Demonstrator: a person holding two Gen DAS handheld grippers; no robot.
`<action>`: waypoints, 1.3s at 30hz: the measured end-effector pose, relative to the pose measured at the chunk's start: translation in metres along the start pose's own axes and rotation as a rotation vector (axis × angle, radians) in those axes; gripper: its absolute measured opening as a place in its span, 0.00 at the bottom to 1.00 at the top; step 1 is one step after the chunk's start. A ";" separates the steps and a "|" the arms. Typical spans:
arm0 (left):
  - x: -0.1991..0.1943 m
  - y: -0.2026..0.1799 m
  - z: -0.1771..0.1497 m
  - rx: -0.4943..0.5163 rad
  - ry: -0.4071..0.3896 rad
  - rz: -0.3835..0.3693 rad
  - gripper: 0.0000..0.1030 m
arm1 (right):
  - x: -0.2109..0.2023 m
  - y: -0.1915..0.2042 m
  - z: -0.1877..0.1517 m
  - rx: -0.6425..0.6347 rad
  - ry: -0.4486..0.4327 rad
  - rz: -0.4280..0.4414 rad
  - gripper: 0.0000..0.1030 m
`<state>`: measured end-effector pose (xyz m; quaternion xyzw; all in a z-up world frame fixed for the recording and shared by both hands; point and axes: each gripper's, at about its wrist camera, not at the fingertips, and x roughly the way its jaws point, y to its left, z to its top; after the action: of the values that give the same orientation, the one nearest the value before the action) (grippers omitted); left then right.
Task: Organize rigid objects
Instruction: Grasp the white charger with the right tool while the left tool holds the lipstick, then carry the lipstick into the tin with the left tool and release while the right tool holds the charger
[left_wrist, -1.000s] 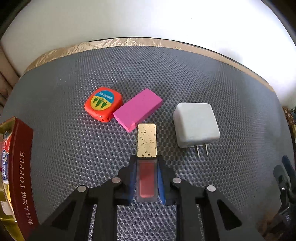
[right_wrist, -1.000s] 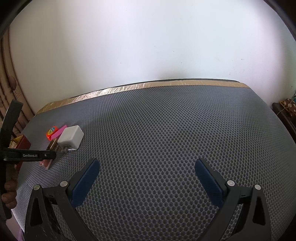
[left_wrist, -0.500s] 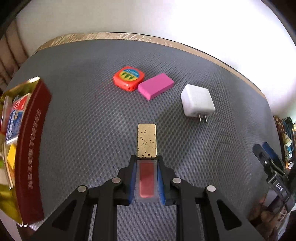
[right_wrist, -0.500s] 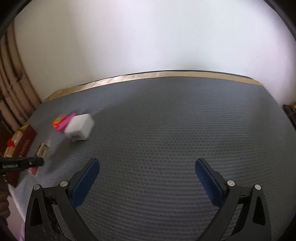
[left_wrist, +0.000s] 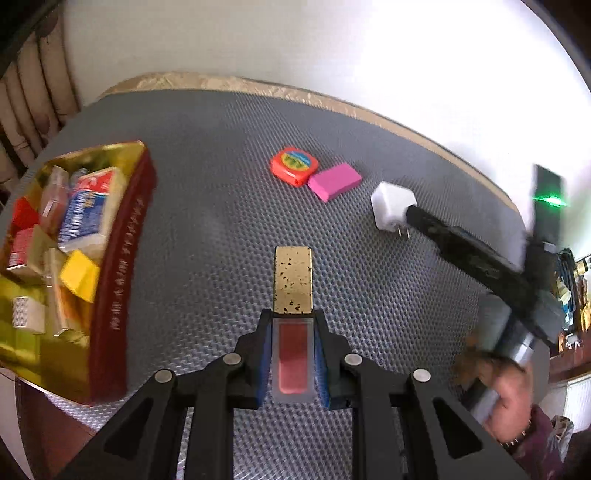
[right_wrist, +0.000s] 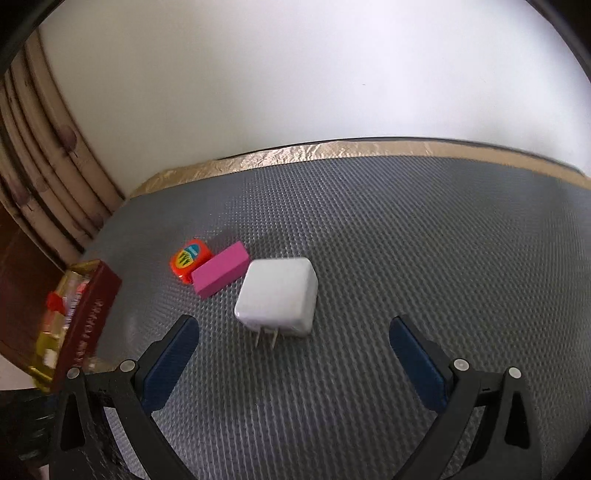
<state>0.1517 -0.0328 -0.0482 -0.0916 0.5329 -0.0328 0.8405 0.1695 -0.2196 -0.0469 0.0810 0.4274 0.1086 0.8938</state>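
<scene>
My left gripper (left_wrist: 292, 321) is shut on a lip gloss tube (left_wrist: 293, 280) with a gold cap and red body, held above the grey mat. The red toffee box (left_wrist: 122, 258), filled with several small items, lies to its left. My right gripper (right_wrist: 293, 334) is open, its jaws wide apart just in front of the white charger plug (right_wrist: 279, 293), not touching it. The charger also shows in the left wrist view (left_wrist: 391, 208). An orange tape measure (right_wrist: 189, 258) and a pink block (right_wrist: 221, 274) lie beside the charger, and show in the left wrist view (left_wrist: 294, 165) (left_wrist: 334, 181).
The grey honeycomb mat (right_wrist: 406, 240) covers the table, with a gold strip (right_wrist: 332, 151) along its far edge against a white wall. The toffee box (right_wrist: 86, 314) sits at the table's left edge. Cluttered items lie off the table's right side (left_wrist: 570, 288).
My left gripper has lifted and pulled back leftward with the lip gloss, bringing the toffee box into fuller view. My right gripper has swung left and closed in on the white charger.
</scene>
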 end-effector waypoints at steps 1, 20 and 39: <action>-0.008 0.000 -0.003 -0.003 -0.008 0.000 0.20 | 0.003 0.003 0.001 -0.008 0.006 -0.014 0.99; -0.102 0.151 -0.012 -0.227 -0.099 0.187 0.20 | 0.013 0.015 -0.011 -0.103 0.038 -0.029 0.47; -0.039 0.161 -0.008 -0.213 0.010 0.101 0.20 | -0.002 0.011 -0.029 -0.101 0.044 -0.038 0.46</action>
<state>0.1211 0.1299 -0.0472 -0.1531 0.5417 0.0658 0.8239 0.1442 -0.2084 -0.0608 0.0253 0.4426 0.1147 0.8890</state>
